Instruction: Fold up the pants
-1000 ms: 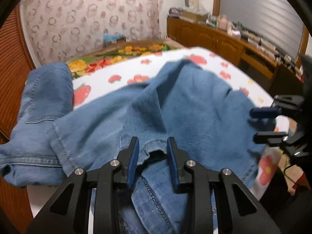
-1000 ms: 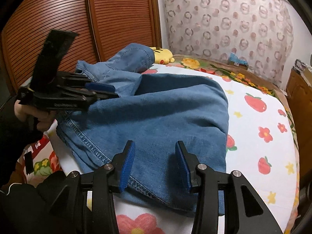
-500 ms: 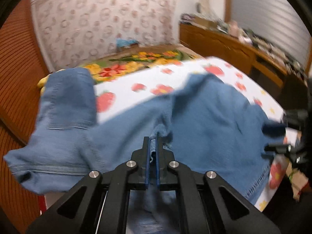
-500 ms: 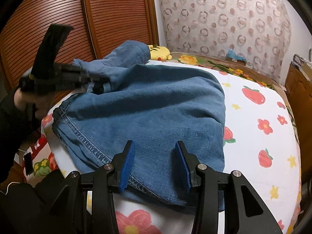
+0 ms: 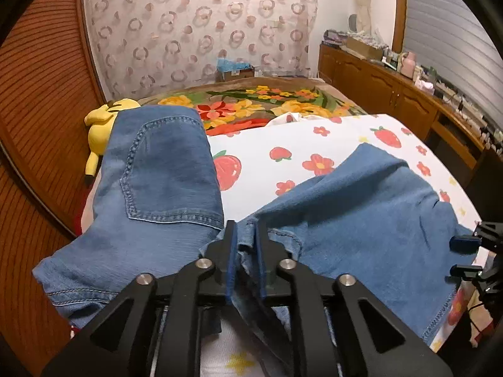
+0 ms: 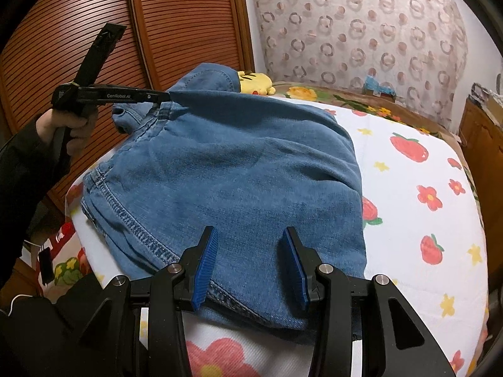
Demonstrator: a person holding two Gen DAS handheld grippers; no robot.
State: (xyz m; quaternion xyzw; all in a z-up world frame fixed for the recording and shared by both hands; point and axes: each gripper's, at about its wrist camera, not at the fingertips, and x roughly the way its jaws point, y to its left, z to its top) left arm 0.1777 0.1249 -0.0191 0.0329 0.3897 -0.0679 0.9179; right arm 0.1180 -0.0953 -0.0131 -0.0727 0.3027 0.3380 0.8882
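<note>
Left wrist view, one jeans point(image 5: 361, 207) pinched, left hand-held gripper point(image 5: 245, 242) jaws opening, right hand-held gripper point(image 6: 250, 248) agape.

The jeans point(image 5: 163, 188) run under the left hand-held gripper point(image 5: 246, 251), their lower part hidden.

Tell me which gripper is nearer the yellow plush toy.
Left. The left gripper pinches the jeans just short of the yellow plush toy; the right gripper hovers over their near hem.

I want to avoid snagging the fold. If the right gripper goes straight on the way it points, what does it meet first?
Most likely the jeans: the open right gripper aims down at the denim lying on the bed; depth unclear.
</note>
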